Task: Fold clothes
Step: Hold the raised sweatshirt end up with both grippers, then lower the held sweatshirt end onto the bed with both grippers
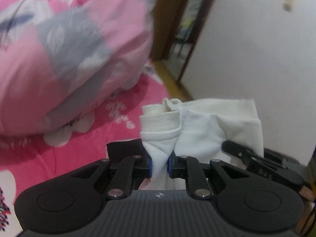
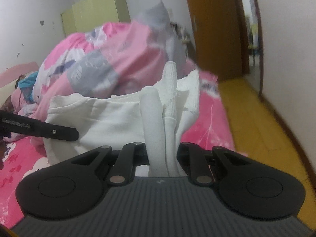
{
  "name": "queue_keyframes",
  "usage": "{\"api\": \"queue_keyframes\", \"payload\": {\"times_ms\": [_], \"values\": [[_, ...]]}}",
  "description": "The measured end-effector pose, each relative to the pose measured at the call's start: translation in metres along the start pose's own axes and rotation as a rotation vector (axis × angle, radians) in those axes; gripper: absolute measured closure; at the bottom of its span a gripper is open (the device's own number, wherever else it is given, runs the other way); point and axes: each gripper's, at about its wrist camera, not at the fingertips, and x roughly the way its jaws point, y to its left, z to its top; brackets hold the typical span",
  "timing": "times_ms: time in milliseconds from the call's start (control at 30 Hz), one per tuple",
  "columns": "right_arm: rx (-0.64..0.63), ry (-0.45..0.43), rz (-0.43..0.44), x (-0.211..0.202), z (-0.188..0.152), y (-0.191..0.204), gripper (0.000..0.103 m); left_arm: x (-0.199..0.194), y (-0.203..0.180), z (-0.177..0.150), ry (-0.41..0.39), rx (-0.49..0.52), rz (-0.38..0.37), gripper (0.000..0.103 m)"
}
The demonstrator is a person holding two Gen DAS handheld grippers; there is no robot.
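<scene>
A white garment (image 1: 207, 124) with a ribbed cuff hangs lifted above the pink bed. My left gripper (image 1: 160, 165) is shut on a bunched fold of it, the cloth pinched between the blue pads. In the right wrist view the same white garment (image 2: 110, 116) spreads in front of me, and my right gripper (image 2: 162, 154) is shut on a thick gathered fold with a ribbed band standing up from it. The right gripper's fingers (image 1: 243, 154) show at the right in the left wrist view. At the left of the right wrist view is one of the left gripper's fingers (image 2: 49, 131).
A rumpled pink and grey floral quilt (image 1: 65, 55) is heaped on the pink bedsheet (image 1: 59, 158) behind the garment. A yellow floor (image 2: 262, 130) runs along the bed's right side beside a brown door frame (image 2: 209, 29). A green wardrobe (image 2: 96, 13) stands at the back wall.
</scene>
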Motion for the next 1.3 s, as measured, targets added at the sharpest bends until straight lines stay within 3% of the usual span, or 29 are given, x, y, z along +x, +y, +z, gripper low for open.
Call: {"api": "queue_keyframes", "payload": {"times_ms": [200,333,600,667,833,900,1000,1100,1200,1300], "values": [[0.159,0.178,0.057,0.08,-0.007,-0.041,0.09,0.079,0.027,0.014,0.104,-0.018,0.057,0.088],[0.293,0.257,0.091,0.116,-0.018,-0.065,0.089,0.112,0.047,0.011,0.151,-0.031,0.056,0.088],[0.443,0.234,0.185,0.103,-0.021,-0.08,0.089,0.103,0.069,0.011,0.139,-0.126,-0.069,0.088],[0.487,0.245,0.199,0.104,-0.024,-0.086,0.089,0.114,0.077,0.011,0.18,-0.163,-0.086,0.086],[0.7,0.295,0.214,0.12,-0.04,-0.113,0.078,0.13,0.111,0.011,0.274,-0.325,-0.137,0.066],[0.762,0.287,0.222,0.108,-0.041,-0.119,0.074,0.122,0.121,0.012,0.274,-0.361,-0.161,0.065],[0.778,0.249,0.199,0.072,-0.04,-0.124,0.059,0.098,0.13,0.011,0.253,-0.358,-0.155,0.056],[0.793,0.211,0.177,0.035,-0.039,-0.129,0.055,0.07,0.133,0.002,0.26,-0.335,-0.169,0.055],[0.794,0.199,0.148,-0.006,-0.043,-0.129,0.052,0.047,0.126,-0.023,0.329,-0.287,-0.196,0.055],[0.789,0.256,0.115,-0.042,-0.061,-0.119,0.051,0.034,0.111,-0.058,0.423,-0.245,-0.217,0.056]]}}
